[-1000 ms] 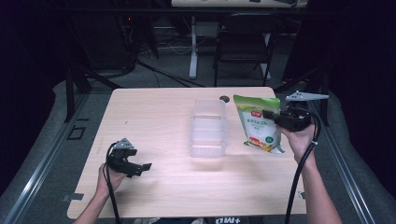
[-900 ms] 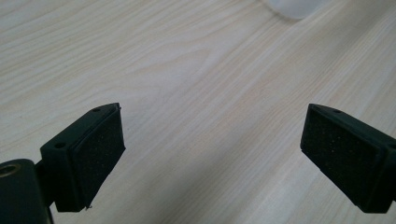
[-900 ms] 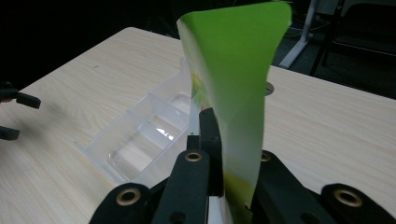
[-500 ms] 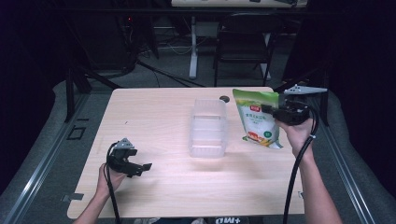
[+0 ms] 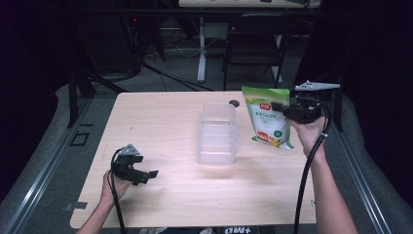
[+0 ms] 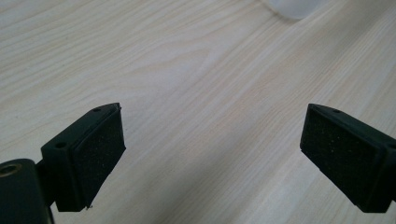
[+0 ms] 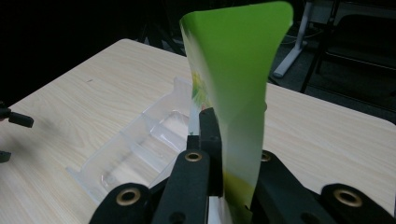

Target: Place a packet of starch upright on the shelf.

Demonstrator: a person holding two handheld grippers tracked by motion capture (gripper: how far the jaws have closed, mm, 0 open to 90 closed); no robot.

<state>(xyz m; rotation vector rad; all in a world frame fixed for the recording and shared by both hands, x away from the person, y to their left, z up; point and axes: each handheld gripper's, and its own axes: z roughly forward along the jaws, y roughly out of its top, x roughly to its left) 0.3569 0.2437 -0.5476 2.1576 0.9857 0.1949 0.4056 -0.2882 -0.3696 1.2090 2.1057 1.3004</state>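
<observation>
A green snack pouch (image 5: pixel 267 116) hangs tilted above the right part of the wooden table (image 5: pixel 160 122); my right gripper (image 5: pixel 282 109) is shut on its right edge. In the right gripper view the pouch (image 7: pixel 233 70) stands upright, pinched between the black jaws. A clear plastic tray (image 5: pixel 217 132) with several compartments lies in the middle of the table, left of the pouch (image 7: pixel 140 144). My left gripper (image 5: pixel 148 174) rests low at the front left, open, with nothing between its pads (image 6: pixel 100 149); bare wood shows between them.
A small dark round thing (image 5: pixel 234 103) lies near the table's far edge behind the tray. Chairs and desk legs stand in the dark beyond the table. Metal rails run along both sides on the grey floor.
My right gripper has lifted the pouch a little and carried it slightly away from the tray. The left gripper has stayed where it was.
</observation>
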